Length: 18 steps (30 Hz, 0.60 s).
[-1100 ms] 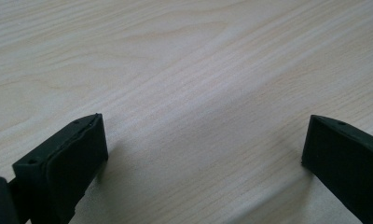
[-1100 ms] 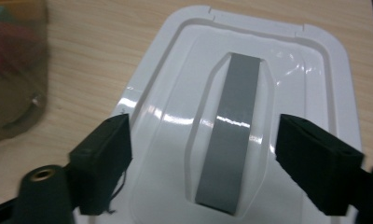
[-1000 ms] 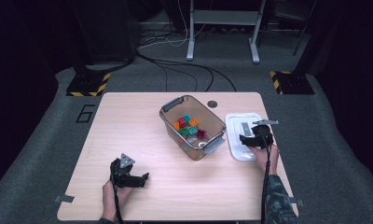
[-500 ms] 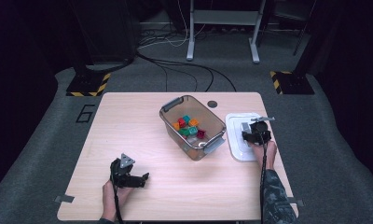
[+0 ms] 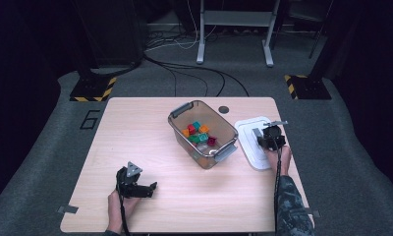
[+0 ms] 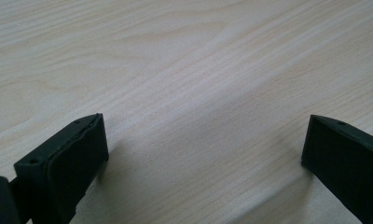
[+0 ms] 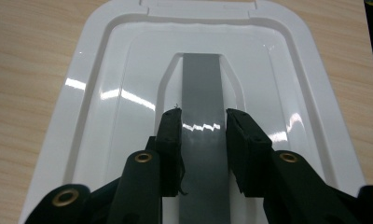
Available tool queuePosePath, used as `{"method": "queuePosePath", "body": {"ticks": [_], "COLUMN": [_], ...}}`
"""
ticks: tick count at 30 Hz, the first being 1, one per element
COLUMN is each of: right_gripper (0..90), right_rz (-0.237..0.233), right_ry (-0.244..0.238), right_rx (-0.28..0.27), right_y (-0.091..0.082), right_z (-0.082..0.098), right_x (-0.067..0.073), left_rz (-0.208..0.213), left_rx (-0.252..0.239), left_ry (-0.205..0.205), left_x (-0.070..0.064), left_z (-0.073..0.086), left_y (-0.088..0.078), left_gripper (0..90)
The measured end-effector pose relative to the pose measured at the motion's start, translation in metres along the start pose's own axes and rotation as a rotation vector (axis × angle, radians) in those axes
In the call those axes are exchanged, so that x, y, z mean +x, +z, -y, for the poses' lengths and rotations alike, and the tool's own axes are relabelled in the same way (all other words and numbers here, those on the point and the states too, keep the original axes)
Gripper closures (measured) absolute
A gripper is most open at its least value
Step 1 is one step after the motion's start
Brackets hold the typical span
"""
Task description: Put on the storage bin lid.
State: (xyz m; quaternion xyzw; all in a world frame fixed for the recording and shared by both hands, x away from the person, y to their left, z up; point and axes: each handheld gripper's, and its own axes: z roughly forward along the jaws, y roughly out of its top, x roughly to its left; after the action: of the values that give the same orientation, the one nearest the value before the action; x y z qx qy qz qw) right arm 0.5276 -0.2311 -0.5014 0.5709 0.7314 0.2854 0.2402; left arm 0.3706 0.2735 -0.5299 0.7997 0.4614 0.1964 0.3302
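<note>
Right claw has slid forward over the white plastic lid just right of the clear plastic bin of coloured blocks — jaws straddling its grey handle strip, not quite clamped. Lid pickup looks next. Left claw — wide apart over bare tabletop.

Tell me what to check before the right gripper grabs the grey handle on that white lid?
1. Right hand-held gripper jaws either side of the grey strip handle: ok.
2. Jaws closed on the handle: not ok, gaps remain.
3. White plastic lid flat on the light wooden table: ok.
4. Clear plastic bin of colourful blocks uncovered: ok.
5. Left hand-held gripper resting away, open: ok.
</note>
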Motion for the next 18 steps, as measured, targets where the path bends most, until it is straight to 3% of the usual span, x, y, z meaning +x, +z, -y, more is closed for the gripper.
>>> {"method": "queuePosePath", "body": {"ticks": [8,18], "right_gripper": [66.6,66.6], "right_rz": [-0.033,-0.067], "right_ry": [0.019,0.004], "right_rx": [-0.030,-0.042], "right_y": [-0.011,-0.034], "right_z": [-0.003,-0.015], "right_x": [-0.005,-0.010], "left_rz": [0.003,0.003], "left_rx": [-0.003,-0.003], "left_ry": [-0.002,-0.001], "left_x": [0.000,0.000], "left_z": [0.000,0.000], "left_y": [0.000,0.000], "left_gripper": [0.2,0.1]}}
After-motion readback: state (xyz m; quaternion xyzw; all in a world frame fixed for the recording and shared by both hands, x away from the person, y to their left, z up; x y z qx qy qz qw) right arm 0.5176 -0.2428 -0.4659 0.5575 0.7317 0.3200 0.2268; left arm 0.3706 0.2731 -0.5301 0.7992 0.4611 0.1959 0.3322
